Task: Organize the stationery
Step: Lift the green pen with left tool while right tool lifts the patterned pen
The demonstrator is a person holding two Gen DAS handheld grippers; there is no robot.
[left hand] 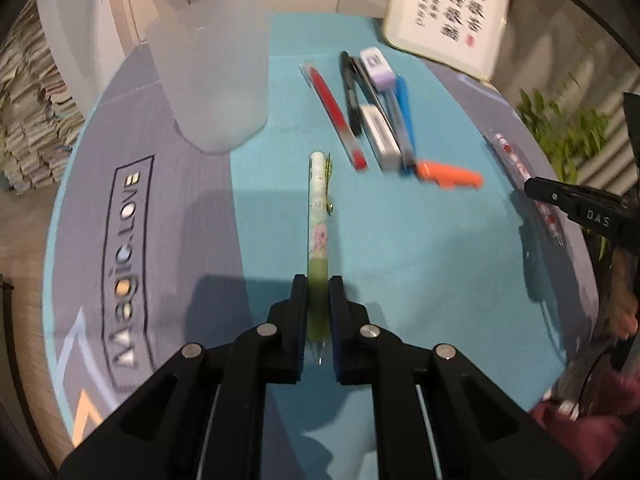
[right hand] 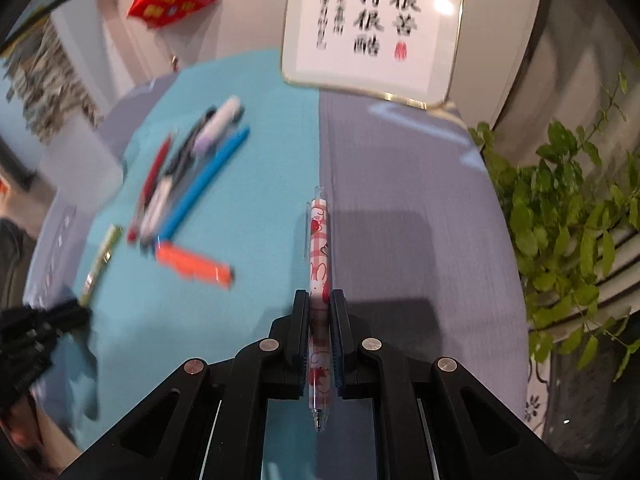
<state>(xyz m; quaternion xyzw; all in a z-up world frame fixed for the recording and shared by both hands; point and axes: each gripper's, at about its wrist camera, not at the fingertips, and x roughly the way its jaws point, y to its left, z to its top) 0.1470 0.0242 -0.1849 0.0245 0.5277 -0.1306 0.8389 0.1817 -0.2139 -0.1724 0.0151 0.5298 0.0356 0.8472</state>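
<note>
Between the fingers of the left gripper [left hand: 319, 280], a slim green pen with a pale floral barrel and a gold clip [left hand: 319, 216] is being pinched near its tip end, its length running straight ahead of the fingertips over the teal and grey printed mat [left hand: 400, 240]. Ahead and to the left of those fingers, a frosted translucent plastic cup [left hand: 212, 76] is standing upright on the mat. Ahead and slightly right, loose stationery is lying in a cluster: a red pen [left hand: 336, 114], a black pen [left hand: 350, 92], a blue pen [left hand: 405, 120], a white rectangular eraser in a sleeve [left hand: 380, 136], a second eraser with a lilac end [left hand: 378, 68], and a short orange highlighter [left hand: 448, 175] at the near end.

Clamped in the right gripper [right hand: 319, 300] is a white pen patterned with red checks and cartoon figures [right hand: 319, 240], pointing forward past the fingertips, its tip trailing back between the finger bases. Far left of these fingers the same cluster is lying, blurred. Beyond, a framed white calligraphy board [right hand: 372, 24] is leaning; to the right, a leafy green plant [right hand: 568, 220] is hanging.
</note>
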